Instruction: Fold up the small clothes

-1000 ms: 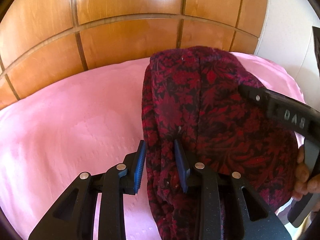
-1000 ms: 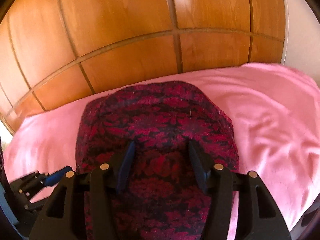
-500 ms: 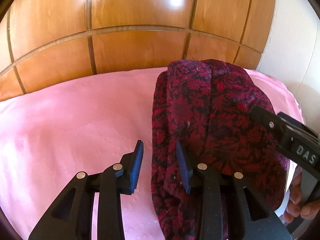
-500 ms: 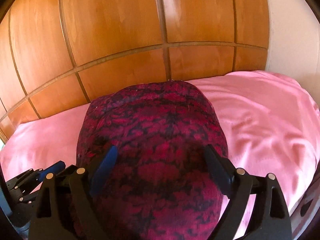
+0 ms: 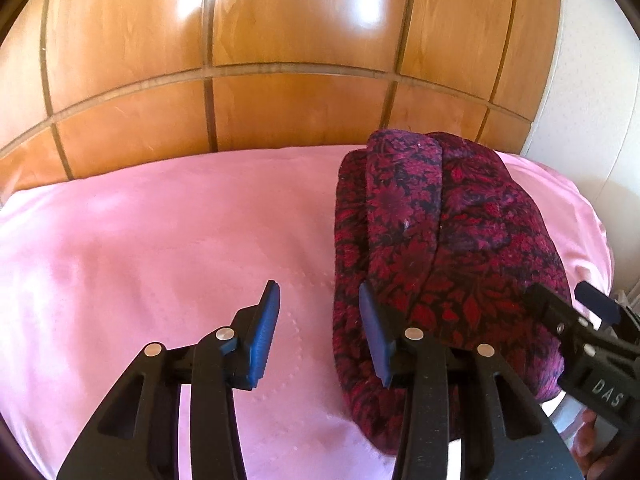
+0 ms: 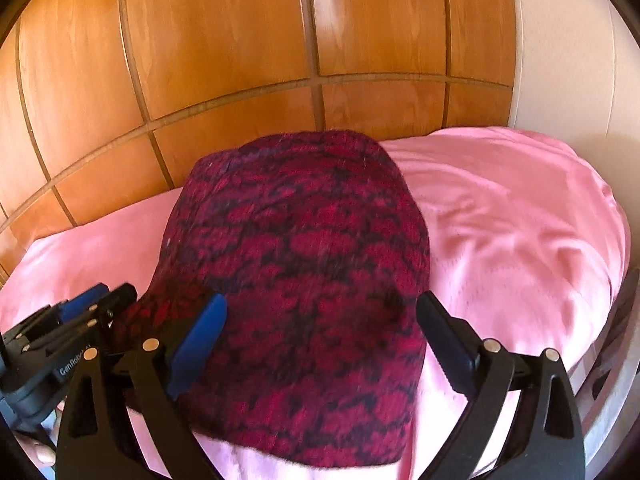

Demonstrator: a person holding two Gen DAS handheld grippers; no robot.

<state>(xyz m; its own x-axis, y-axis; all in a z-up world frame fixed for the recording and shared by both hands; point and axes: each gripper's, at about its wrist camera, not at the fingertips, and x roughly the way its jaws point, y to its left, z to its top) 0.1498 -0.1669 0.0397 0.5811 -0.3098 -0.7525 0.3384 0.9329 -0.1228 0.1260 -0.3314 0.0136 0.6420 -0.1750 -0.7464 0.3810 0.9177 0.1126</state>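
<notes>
A dark red floral garment (image 5: 448, 248) lies folded in a thick bundle on the pink sheet (image 5: 160, 240). It also fills the middle of the right wrist view (image 6: 304, 272). My left gripper (image 5: 318, 332) is open and empty, just left of the bundle's near edge, its right finger beside the cloth. My right gripper (image 6: 320, 344) is wide open and empty, hovering over the bundle's near end. Each gripper shows in the other's view: the right gripper at the right edge (image 5: 592, 344), the left gripper at the lower left (image 6: 68, 320).
The pink sheet (image 6: 520, 240) covers a bed that ends at a wooden panelled headboard (image 5: 280, 60) behind. A white wall (image 6: 560, 60) stands at the right. The bed's right edge drops off near the garment.
My left gripper let go of the garment's edge and drew back to the left. My right gripper opened wide and pulled back from the bundle. The garment now rests alone on the sheet.
</notes>
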